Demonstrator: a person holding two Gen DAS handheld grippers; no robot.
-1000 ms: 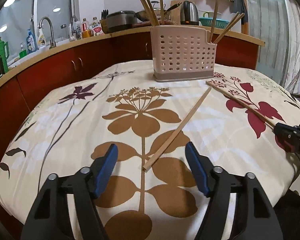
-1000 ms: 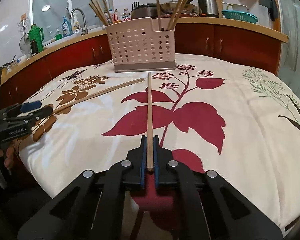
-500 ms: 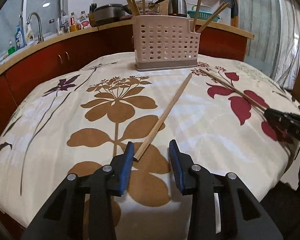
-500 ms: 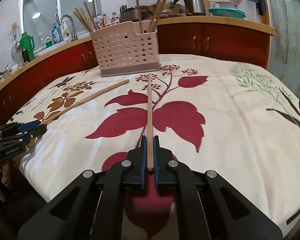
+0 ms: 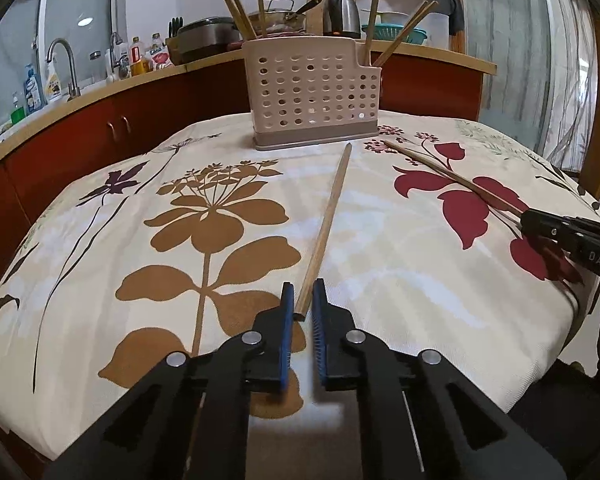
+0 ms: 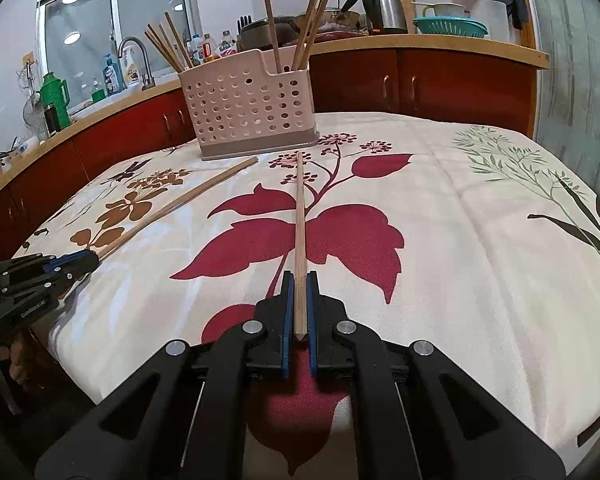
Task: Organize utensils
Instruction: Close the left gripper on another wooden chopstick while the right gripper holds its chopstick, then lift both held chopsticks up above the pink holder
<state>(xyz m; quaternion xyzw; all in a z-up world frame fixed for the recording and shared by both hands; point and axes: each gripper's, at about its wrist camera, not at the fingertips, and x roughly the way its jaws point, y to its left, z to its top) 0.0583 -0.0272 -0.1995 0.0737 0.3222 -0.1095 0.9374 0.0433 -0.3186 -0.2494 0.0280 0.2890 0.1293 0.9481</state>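
Observation:
A beige perforated utensil holder [image 5: 314, 94] stands at the far side of the table and holds several wooden chopsticks; it also shows in the right wrist view [image 6: 252, 104]. My left gripper [image 5: 301, 298] is nearly closed around the near end of a wooden chopstick [image 5: 328, 216] that lies on the cloth; a small gap shows on one side. My right gripper [image 6: 299, 294] is shut on the near end of a second chopstick [image 6: 299, 208], which points at the holder. Each gripper shows in the other's view, the right gripper [image 5: 540, 222] and the left gripper [image 6: 76, 260].
The table has a floral cloth [image 5: 380, 264] that hangs over its near edge. A wooden counter [image 6: 440, 46] with red cabinets runs behind, with a sink tap [image 5: 62, 60], bottles, a kettle [image 5: 342, 16] and a teal colander [image 6: 450, 26].
My left gripper moved in over the chopstick's near end and its jaws closed from wide open to nearly shut. My right gripper kept its hold on its chopstick.

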